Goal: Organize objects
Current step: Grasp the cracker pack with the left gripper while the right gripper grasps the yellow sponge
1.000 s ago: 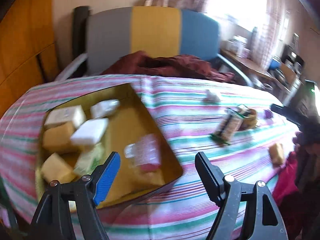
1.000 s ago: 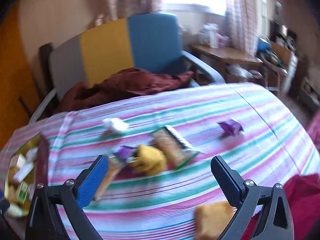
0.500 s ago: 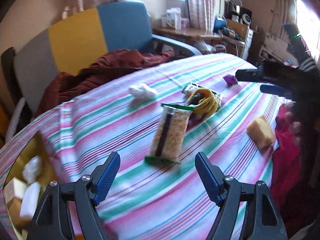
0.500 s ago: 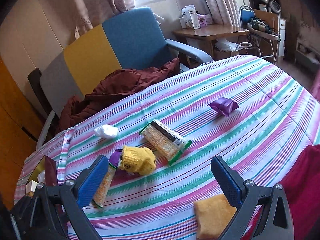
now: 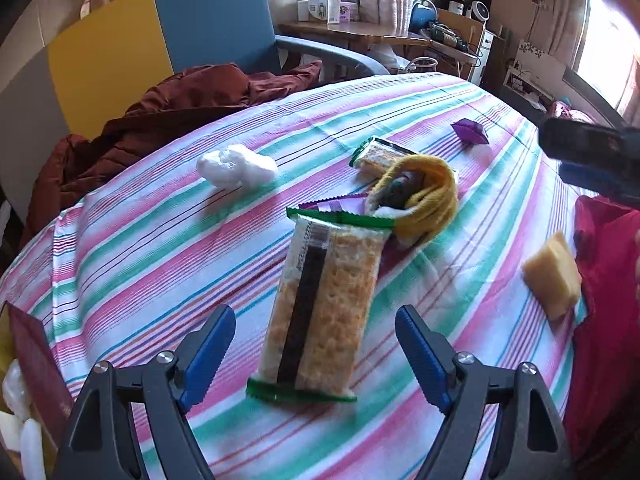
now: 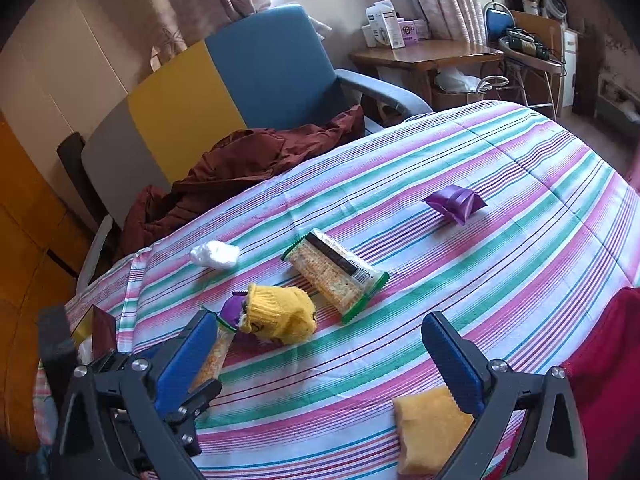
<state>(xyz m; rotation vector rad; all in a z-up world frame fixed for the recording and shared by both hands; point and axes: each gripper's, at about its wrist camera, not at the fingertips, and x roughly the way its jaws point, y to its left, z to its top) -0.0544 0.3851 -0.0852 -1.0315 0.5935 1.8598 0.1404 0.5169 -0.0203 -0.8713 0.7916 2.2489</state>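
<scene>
Presently the left claw (image 5: 316, 354) is opening, its jaws either side of the cracker packet (image 5: 320, 312) on the table (image 5: 160, 240), not touching. Light, crinkly, brittle contents; grip across its middle.

The left gripper (image 5: 314, 354) is pointing steeply downward, its jaws opening with the blue pads (image 5: 208, 350) standing wide (nothing is being pressed between them). The right gripper (image 6: 320, 358) is also tilting downward, its jaws spreading apart and gripping nothing. A sleeve (image 5: 608, 280) in red is showing at the right edge.
</scene>
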